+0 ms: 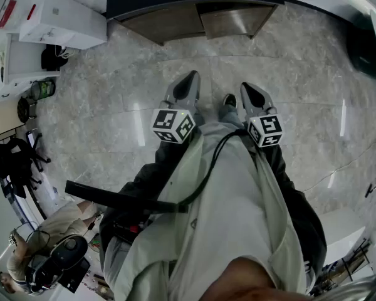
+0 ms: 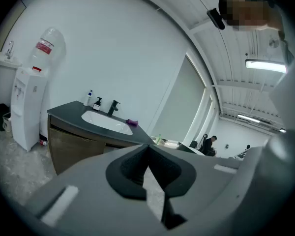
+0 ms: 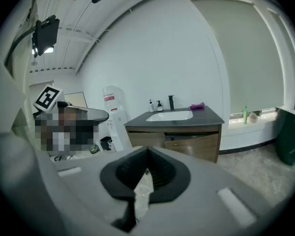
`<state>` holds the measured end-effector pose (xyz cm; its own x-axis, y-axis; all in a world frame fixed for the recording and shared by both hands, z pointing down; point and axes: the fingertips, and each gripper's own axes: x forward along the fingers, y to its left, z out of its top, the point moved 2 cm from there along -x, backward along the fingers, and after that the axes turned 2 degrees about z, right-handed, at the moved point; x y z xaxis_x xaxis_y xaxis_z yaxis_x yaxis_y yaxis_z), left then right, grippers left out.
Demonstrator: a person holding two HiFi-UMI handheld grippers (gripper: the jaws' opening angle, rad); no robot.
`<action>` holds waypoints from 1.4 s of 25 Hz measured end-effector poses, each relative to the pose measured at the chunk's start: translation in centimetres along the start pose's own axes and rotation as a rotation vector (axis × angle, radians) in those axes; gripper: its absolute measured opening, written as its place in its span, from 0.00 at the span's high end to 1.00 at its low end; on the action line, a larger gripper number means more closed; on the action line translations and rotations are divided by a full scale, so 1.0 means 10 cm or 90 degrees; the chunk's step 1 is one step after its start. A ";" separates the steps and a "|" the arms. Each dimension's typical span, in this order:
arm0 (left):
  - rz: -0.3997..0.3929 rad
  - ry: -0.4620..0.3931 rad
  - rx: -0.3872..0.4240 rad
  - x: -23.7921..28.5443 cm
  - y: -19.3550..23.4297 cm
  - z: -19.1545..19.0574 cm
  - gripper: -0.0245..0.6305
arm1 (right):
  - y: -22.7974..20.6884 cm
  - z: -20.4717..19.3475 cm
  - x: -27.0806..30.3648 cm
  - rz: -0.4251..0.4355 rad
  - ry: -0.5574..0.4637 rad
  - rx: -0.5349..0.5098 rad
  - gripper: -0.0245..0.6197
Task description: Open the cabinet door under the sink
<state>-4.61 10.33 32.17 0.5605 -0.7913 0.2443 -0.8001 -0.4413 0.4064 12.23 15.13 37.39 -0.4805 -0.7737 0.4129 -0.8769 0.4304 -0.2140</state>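
Note:
The sink cabinet (image 1: 194, 17) stands across the marble floor at the top of the head view. It has a dark countertop, a white basin (image 3: 169, 115) and two wooden doors below. The right-hand door (image 3: 194, 144) looks slightly ajar at its top edge, and the left door (image 3: 145, 139) sits flush. My left gripper (image 1: 191, 77) and right gripper (image 1: 247, 88) are held side by side in front of my body, well short of the cabinet. Both point toward it. Each has its jaws together with nothing between them, as the left gripper view (image 2: 147, 149) and right gripper view (image 3: 147, 151) show.
A white water dispenser (image 1: 62, 21) stands left of the cabinet. A dark green bin (image 3: 290, 132) stands to its right, by the window ledge. A faucet (image 3: 171, 102), soap bottles and a purple cloth (image 3: 197, 105) are on the countertop. A person with equipment (image 1: 50, 249) is at my lower left.

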 end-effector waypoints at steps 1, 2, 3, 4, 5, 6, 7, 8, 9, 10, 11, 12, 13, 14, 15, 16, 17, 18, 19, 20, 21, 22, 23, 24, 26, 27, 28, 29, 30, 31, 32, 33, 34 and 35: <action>0.001 -0.001 0.001 0.01 0.00 -0.01 0.95 | -0.01 -0.01 0.00 0.001 0.000 0.000 0.96; 0.001 -0.002 0.001 0.01 0.00 -0.01 0.95 | -0.02 -0.01 0.01 0.002 0.000 0.000 0.96; 0.001 -0.003 0.002 0.02 -0.01 -0.02 0.95 | -0.03 -0.02 0.00 0.002 0.000 0.000 0.96; 0.002 -0.005 0.002 0.02 -0.02 -0.02 0.95 | -0.04 -0.02 0.00 0.003 -0.001 0.000 0.96; 0.002 -0.006 0.002 0.02 -0.03 -0.02 0.95 | -0.05 -0.01 -0.01 0.003 -0.002 -0.001 0.96; 0.003 -0.008 0.001 0.02 -0.04 -0.02 0.95 | -0.06 -0.01 -0.02 0.004 -0.002 -0.002 0.96; 0.005 -0.009 0.000 0.03 -0.05 -0.02 0.95 | -0.07 -0.01 -0.02 0.006 -0.002 -0.004 0.96; 0.007 -0.010 0.000 0.03 -0.05 -0.02 0.95 | -0.08 -0.02 -0.01 0.007 -0.002 -0.004 0.96; 0.010 -0.010 0.000 0.04 -0.05 -0.03 0.95 | -0.09 -0.02 -0.01 0.008 -0.002 -0.003 0.96; 0.012 -0.010 0.000 0.04 -0.05 -0.04 0.95 | -0.11 -0.02 -0.01 0.007 -0.005 0.000 0.96; 0.013 -0.011 0.001 0.05 -0.06 -0.04 0.95 | -0.14 -0.02 -0.02 0.003 -0.009 0.005 0.96; 0.012 -0.011 0.002 0.07 -0.08 -0.04 0.95 | -0.18 -0.02 -0.04 -0.003 -0.013 0.010 0.96; 0.011 -0.011 0.003 0.07 -0.10 -0.04 0.95 | -0.20 -0.02 -0.07 -0.009 -0.016 0.014 0.96; 0.009 -0.011 0.004 0.08 -0.11 -0.04 0.95 | -0.22 -0.01 -0.09 -0.015 -0.018 0.017 0.96; 0.007 -0.012 0.004 0.07 -0.12 -0.03 0.95 | -0.23 -0.01 -0.10 -0.020 -0.018 0.017 0.96; 0.005 -0.012 0.004 0.07 -0.11 -0.03 0.95 | -0.21 0.00 -0.10 -0.023 -0.017 0.015 0.96; 0.004 -0.011 0.003 0.07 -0.10 -0.02 0.95 | -0.19 0.00 -0.09 -0.024 -0.015 0.012 0.96; 0.002 -0.010 0.002 0.07 -0.08 -0.01 0.95 | -0.17 0.01 -0.07 -0.024 -0.013 0.008 0.96; 0.001 -0.009 0.002 0.07 -0.07 0.00 0.95 | -0.15 0.02 -0.06 -0.023 -0.012 0.004 0.96; -0.001 -0.008 0.001 0.08 -0.06 0.01 0.95 | -0.13 0.03 -0.05 -0.023 -0.012 0.000 0.96; -0.002 -0.007 0.001 0.08 -0.05 0.01 0.95 | -0.12 0.03 -0.04 -0.023 -0.012 -0.005 0.96; -0.003 -0.006 0.001 0.09 -0.05 0.00 0.95 | -0.11 0.03 -0.04 -0.023 -0.012 -0.010 0.96; -0.005 -0.004 0.000 0.09 -0.04 -0.01 0.95 | -0.09 0.03 -0.04 -0.023 -0.012 -0.016 0.96; -0.006 -0.003 0.000 0.09 -0.04 -0.02 0.95 | -0.08 0.02 -0.04 -0.023 -0.012 -0.021 0.96; -0.008 -0.001 0.000 0.08 -0.03 -0.02 0.95 | -0.03 0.02 -0.03 -0.021 -0.013 -0.031 0.96; -0.008 0.000 0.000 0.08 -0.02 -0.02 0.95 | -0.01 0.03 -0.02 -0.018 -0.015 -0.034 0.96; -0.008 0.000 -0.001 0.07 -0.01 -0.01 0.95 | 0.01 0.03 -0.02 -0.016 -0.017 -0.036 0.96; -0.007 0.000 -0.001 0.05 0.00 -0.01 0.95 | 0.03 0.04 -0.02 -0.014 -0.019 -0.037 0.96; -0.007 0.000 -0.002 0.04 0.02 -0.01 0.95 | 0.05 0.04 -0.02 -0.013 -0.021 -0.037 0.96; -0.006 0.000 -0.003 0.02 0.04 -0.01 0.95 | 0.06 0.04 -0.01 -0.012 -0.023 -0.036 0.96; -0.005 0.000 -0.005 0.01 0.06 -0.01 0.95 | 0.09 0.04 0.00 -0.010 -0.023 -0.034 0.96; -0.004 0.000 -0.006 -0.01 0.09 0.00 0.95 | 0.11 0.04 0.02 -0.008 -0.024 -0.033 0.96; -0.003 0.000 -0.007 -0.04 0.12 0.01 0.95 | 0.15 0.04 0.04 -0.005 -0.023 -0.034 0.96; -0.002 -0.001 -0.008 -0.06 0.15 0.02 0.95 | 0.18 0.05 0.07 -0.002 -0.022 -0.035 0.96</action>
<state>-6.21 10.07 32.51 0.5629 -0.7903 0.2419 -0.7956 -0.4388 0.4178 10.31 15.17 36.88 -0.4785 -0.7905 0.3822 -0.8770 0.4520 -0.1629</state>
